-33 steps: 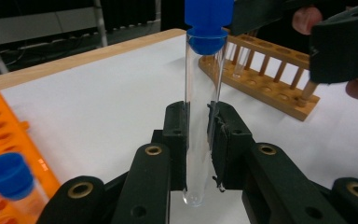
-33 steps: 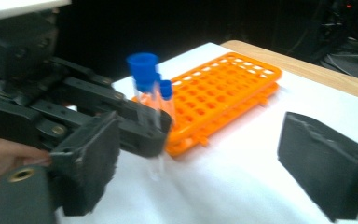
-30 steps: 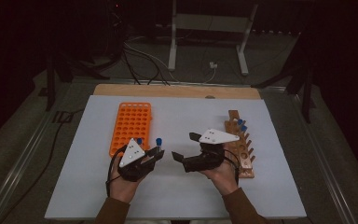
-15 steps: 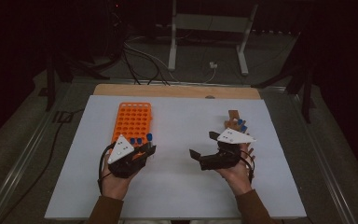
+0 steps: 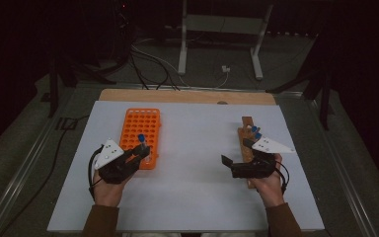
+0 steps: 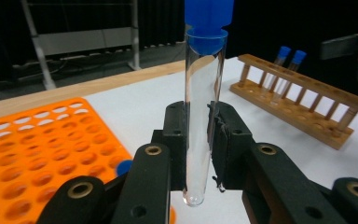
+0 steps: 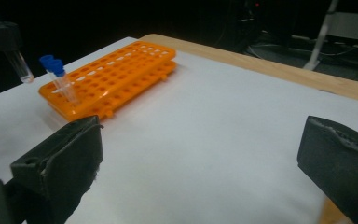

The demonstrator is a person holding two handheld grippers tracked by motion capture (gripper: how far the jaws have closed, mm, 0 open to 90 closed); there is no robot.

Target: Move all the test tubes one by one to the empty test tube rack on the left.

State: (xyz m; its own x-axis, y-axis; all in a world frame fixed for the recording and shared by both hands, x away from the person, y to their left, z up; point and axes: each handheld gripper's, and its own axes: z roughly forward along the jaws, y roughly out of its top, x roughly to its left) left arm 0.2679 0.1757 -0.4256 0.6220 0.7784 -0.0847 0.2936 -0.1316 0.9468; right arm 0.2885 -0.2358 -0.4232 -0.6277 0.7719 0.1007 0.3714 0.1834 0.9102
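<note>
I am holding a blue-capped test tube upright in my left gripper, jaws clamped on its glass, just above the near right corner of the orange rack. I judge the transfer partly done: one capped tube is already standing in that corner of the rack, mine is waiting for a hole, and two more tubes are remaining in the wooden rack farther right. The white table between the racks is lying bare, so nothing is blocking my way. My right gripper is hovering beside the wooden rack, jaws wide apart and holding nothing.
</note>
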